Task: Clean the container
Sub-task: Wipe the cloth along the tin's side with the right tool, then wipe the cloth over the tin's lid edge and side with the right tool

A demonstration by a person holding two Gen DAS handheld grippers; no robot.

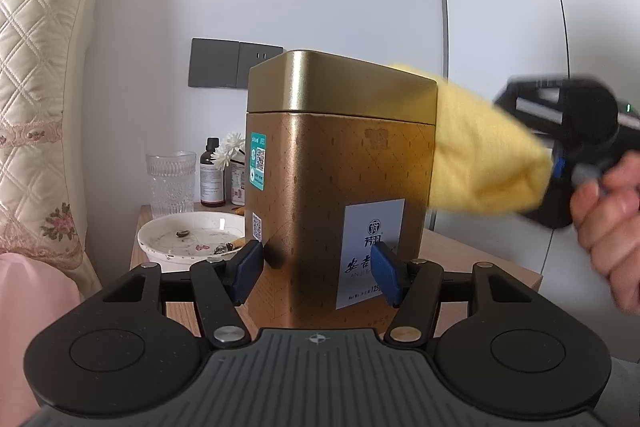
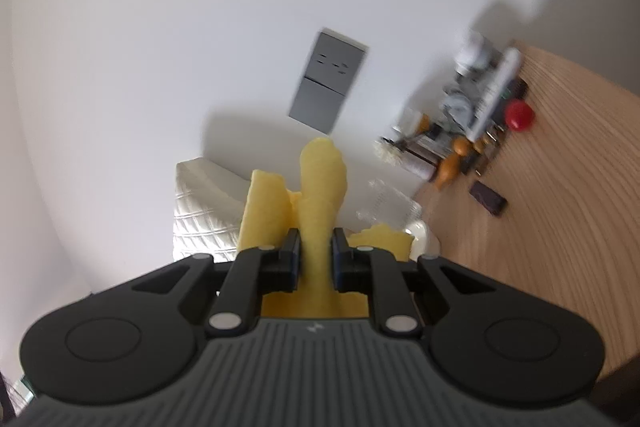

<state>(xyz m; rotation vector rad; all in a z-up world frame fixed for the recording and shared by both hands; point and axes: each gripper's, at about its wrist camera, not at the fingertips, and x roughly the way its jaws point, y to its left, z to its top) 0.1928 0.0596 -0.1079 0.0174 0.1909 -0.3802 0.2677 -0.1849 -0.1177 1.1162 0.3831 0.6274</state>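
Gold tin (image 1: 340, 187), lid on, clamped between left gripper (image 1: 318, 269) fingers. Right gripper (image 2: 316, 255) fingers pinch yellow cloth (image 1: 486, 151) against the tin's side. White bowl (image 1: 160, 247) behind holds scraps.

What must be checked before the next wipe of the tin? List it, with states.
1. Left claw clamped on gold tin: ok.
2. Yellow cloth pinched in right claw: ok.
3. Cloth touching the tin's far right side: ok.
4. Lid seated: ok.
5. Tin resting on the nightstand: cannot tell, base hidden.
6. Dirty bowl clear of the tin: ok.
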